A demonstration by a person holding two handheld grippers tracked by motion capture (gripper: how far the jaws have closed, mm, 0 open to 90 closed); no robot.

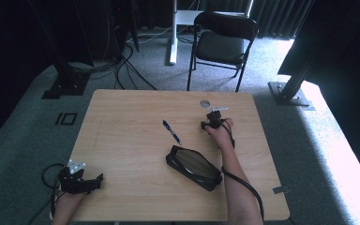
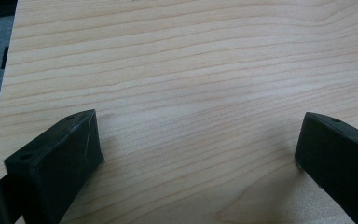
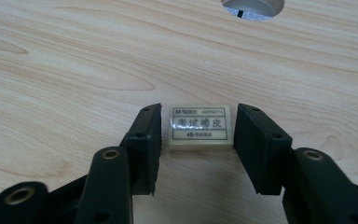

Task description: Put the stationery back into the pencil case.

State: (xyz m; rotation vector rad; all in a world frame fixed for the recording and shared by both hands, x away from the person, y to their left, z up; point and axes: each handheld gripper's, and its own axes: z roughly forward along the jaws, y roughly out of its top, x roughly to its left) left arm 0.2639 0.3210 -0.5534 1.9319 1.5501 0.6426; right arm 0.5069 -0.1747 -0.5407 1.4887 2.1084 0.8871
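Observation:
A small cream eraser [image 3: 201, 127] with a printed label lies flat on the wooden table [image 1: 131, 117]. My right gripper [image 3: 198, 135] straddles it, open. Its right jaw is against the eraser's side and a thin gap remains at the left jaw. In the high view that right gripper [image 1: 211, 123] is at the table's far right of centre, held in a hand. My left gripper [image 1: 96, 181] rests at the front left corner. Its jaws stand wide open over bare wood in the left gripper view [image 2: 198, 154].
A blue pen [image 1: 172, 131] lies near the table's middle. A black pencil case [image 1: 193, 167] sits open in front of it. A round cable hole [image 1: 205, 103] is just beyond the right gripper. A black folding chair [image 1: 222, 42] stands behind the table.

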